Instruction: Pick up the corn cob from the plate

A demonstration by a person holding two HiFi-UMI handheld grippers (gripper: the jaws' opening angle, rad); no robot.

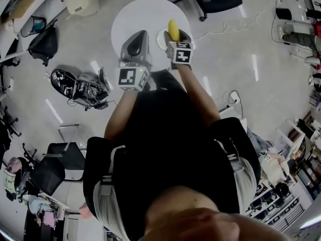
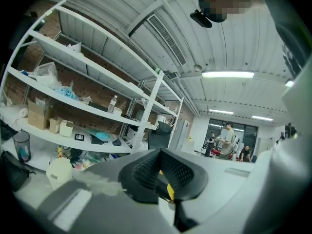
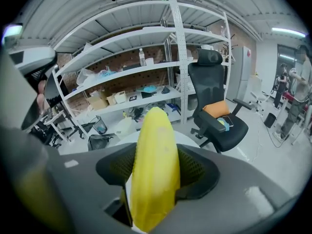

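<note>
The right gripper point(image 1: 176, 36) is grasping the corn cob point(image 1: 173, 28). In the right gripper view its dark meshed fingers point(image 3: 197, 167) are standing wide apart and pressing on either side of the yellow cob. The cob is filling the gap between them and jutting out well past the fingertips, with its rounded tip pointing toward the shelving point(image 3: 146, 72).

In the head view the cob is showing over the far part of the white plate point(image 1: 161, 39), which is sitting on the round white bench point(image 1: 133, 16). The gripper's marker cube point(image 1: 182, 53) is sitting just nearer the person.

The left gripper point(image 1: 139, 36) is hovering beside the right one, over the bench and apart from the plate. In the left gripper view its fingers point(image 2: 183, 172) are lying clenched together with nothing between them. A small yellow piece point(image 2: 169, 191) is showing at the seam, and I cannot tell what it is.

The cob's lower end is disappearing into the right gripper's body, so its full length is not showing. The right gripper is covering much of the plate, and white on white is making the rim hard to trace. No view is settling whether the cob is hanging clear of the plate. The left gripper view is taking in only shelves and ceiling.
</note>
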